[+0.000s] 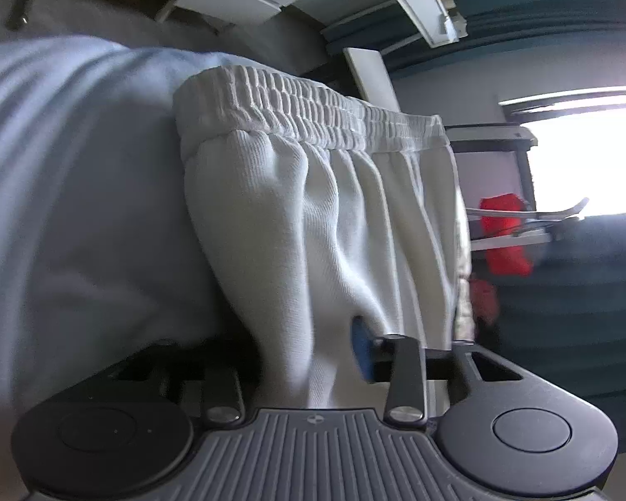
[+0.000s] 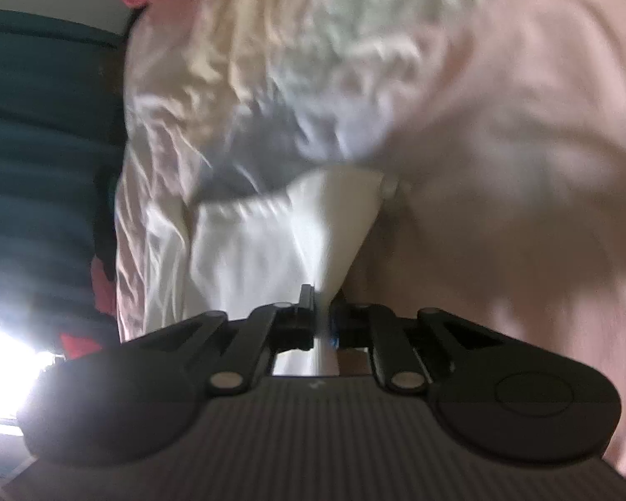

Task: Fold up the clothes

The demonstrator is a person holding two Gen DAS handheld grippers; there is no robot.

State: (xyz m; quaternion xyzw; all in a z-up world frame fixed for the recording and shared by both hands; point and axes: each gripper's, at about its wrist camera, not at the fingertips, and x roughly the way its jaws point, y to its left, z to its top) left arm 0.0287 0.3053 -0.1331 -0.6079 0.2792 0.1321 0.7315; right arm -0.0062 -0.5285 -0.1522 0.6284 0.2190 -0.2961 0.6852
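A white garment (image 1: pixel 334 208) with a ribbed elastic waistband (image 1: pixel 313 104) hangs in front of the left wrist camera. My left gripper (image 1: pixel 313 359) is shut on its fabric; a blue finger pad (image 1: pixel 361 346) shows against the cloth, and the left finger is hidden by it. In the right wrist view the same white garment (image 2: pixel 271 242) narrows into a pinched fold between the fingers. My right gripper (image 2: pixel 323 313) is shut on that fold. The view is blurred.
A pale blue cloth (image 1: pixel 83 167) fills the left of the left wrist view. Pale pink crumpled cloth (image 2: pixel 501 125) lies behind the garment in the right wrist view. Red items (image 1: pixel 505 234) and a bright window (image 1: pixel 584 158) are at the right.
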